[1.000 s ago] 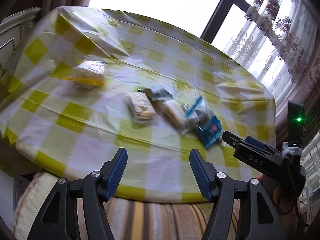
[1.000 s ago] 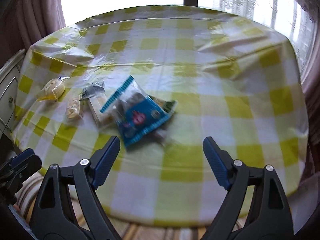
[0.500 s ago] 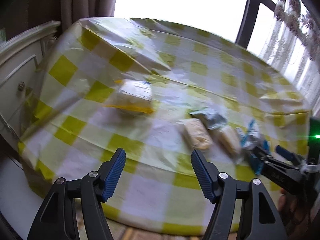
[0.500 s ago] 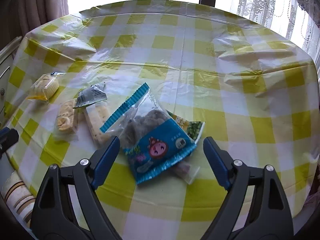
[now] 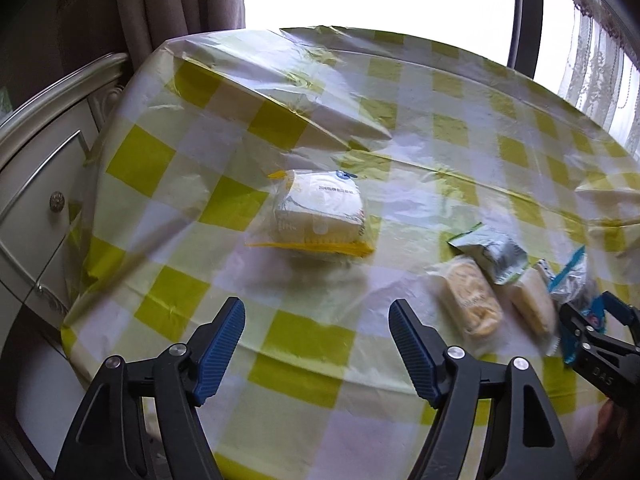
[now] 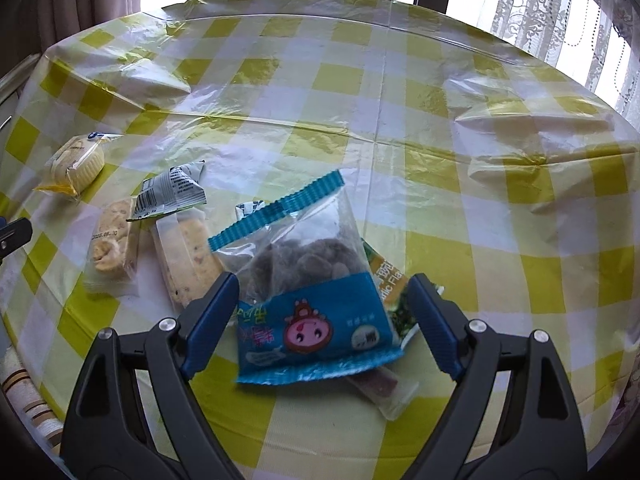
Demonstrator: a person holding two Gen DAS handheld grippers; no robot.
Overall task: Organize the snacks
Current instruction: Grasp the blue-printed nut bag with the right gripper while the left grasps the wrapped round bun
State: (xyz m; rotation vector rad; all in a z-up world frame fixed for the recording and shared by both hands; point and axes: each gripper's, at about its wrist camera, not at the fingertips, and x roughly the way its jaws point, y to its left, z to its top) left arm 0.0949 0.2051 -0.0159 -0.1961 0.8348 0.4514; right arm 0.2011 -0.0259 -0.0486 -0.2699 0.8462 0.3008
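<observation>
Right tongs (image 6: 322, 314) spread wide, straddling the blue-and-clear crinkly bag of dark snacks (image 6: 308, 280), lower centre of frame. Left tongs (image 5: 316, 340) spread, holding nothing, low centre.

Risk: the slick bag overlaps a green packet (image 6: 390, 284) and a clear-wrapped bar (image 6: 382, 392); closing could snag those or slip off.

Count on the checked surface (image 6: 440, 160): seven snack packs, two tongs.
</observation>
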